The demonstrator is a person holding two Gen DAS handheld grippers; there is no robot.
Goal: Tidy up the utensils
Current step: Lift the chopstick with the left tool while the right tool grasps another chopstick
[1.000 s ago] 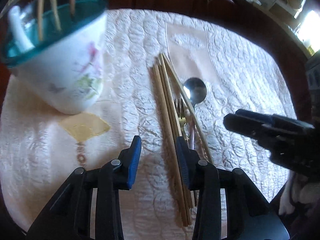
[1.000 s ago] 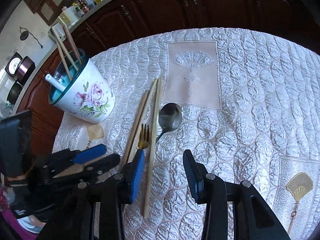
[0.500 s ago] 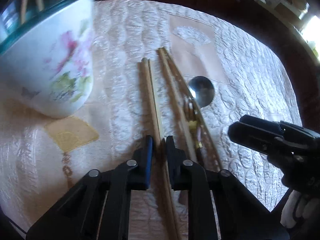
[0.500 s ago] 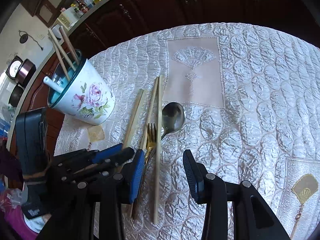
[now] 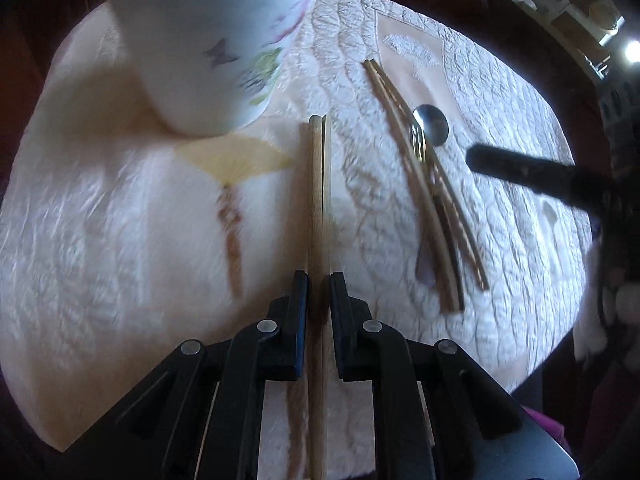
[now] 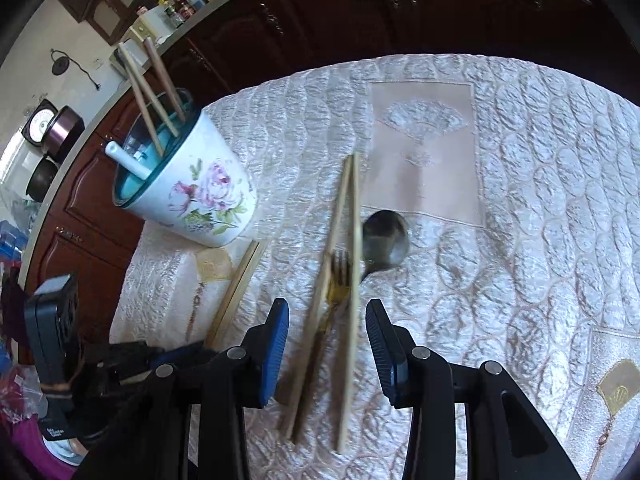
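My left gripper is shut on a pair of wooden chopsticks. Their tips point at the floral cup, which stands just ahead on the left. In the right wrist view the same pair runs from the left gripper towards the cup, which holds chopsticks and a white utensil. My right gripper is open above two more chopsticks and a gold fork lying between its fingers. A steel spoon rests beside them.
A quilted cream cloth covers the round table, with dark wooden cabinets behind it. In the left wrist view the right gripper is a dark blur beside the loose chopsticks and spoon. A kitchen counter with bottles lies at the far left.
The left gripper closed on two chopsticks and drew them left, away from the pile and nearer the cup. The right gripper edged left over the remaining chopsticks and fork.
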